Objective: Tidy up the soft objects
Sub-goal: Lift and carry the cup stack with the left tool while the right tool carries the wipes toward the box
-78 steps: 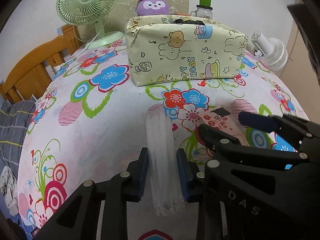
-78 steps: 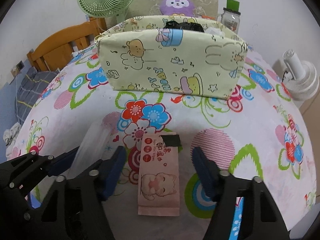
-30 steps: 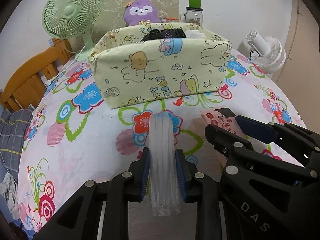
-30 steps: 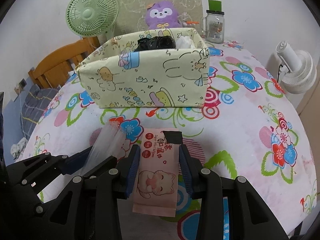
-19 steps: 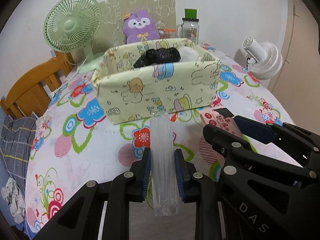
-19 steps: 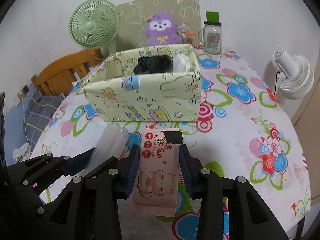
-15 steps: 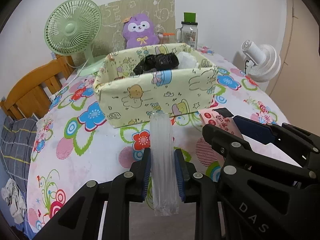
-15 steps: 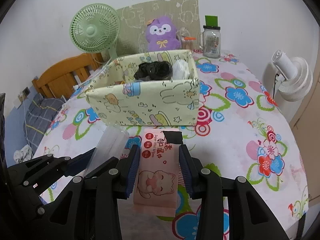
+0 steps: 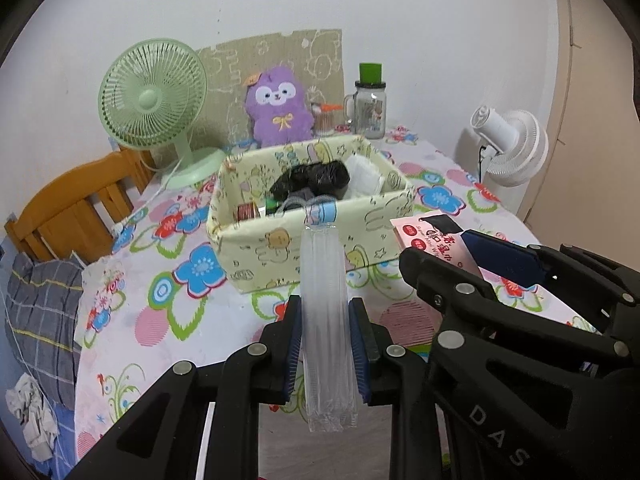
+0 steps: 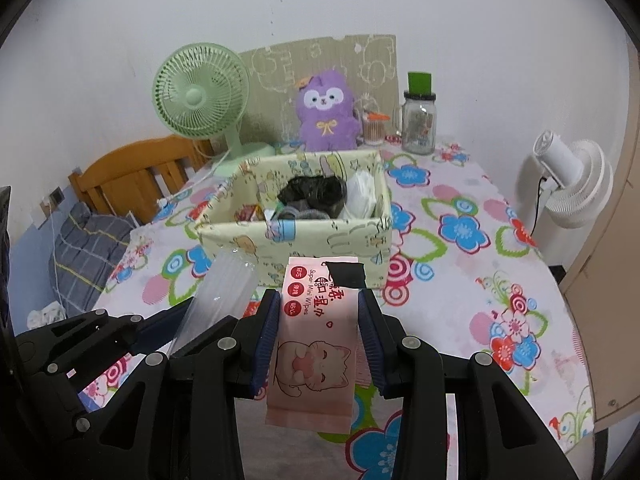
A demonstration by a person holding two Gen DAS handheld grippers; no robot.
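Left wrist view. The left gripper is clamping a clear pack across its narrow width, near its rear half, so the front end is sticking out toward the box. The pack is hanging in the air in front of the box, above the tablecloth. Right of it, the right gripper is carrying the wipes, also in front of the box. Inside the box a black bag and a white wad are already lying. Judged by its look, the clear pack is light, crinkly and slippery; a mid-length grip would be stopping it from sagging or sliding.

Right wrist view. The right gripper is squeezing the pink wipes by their long edges, around the middle, with the black seal pointing toward the box. The wipes are hanging in front of the box's near wall, clear of the tablecloth. The pack is probably soft and somewhat heavier, bowing under hard pressure. The clear pack is showing left of it, held in the left gripper. Behind the box a plush is sitting.
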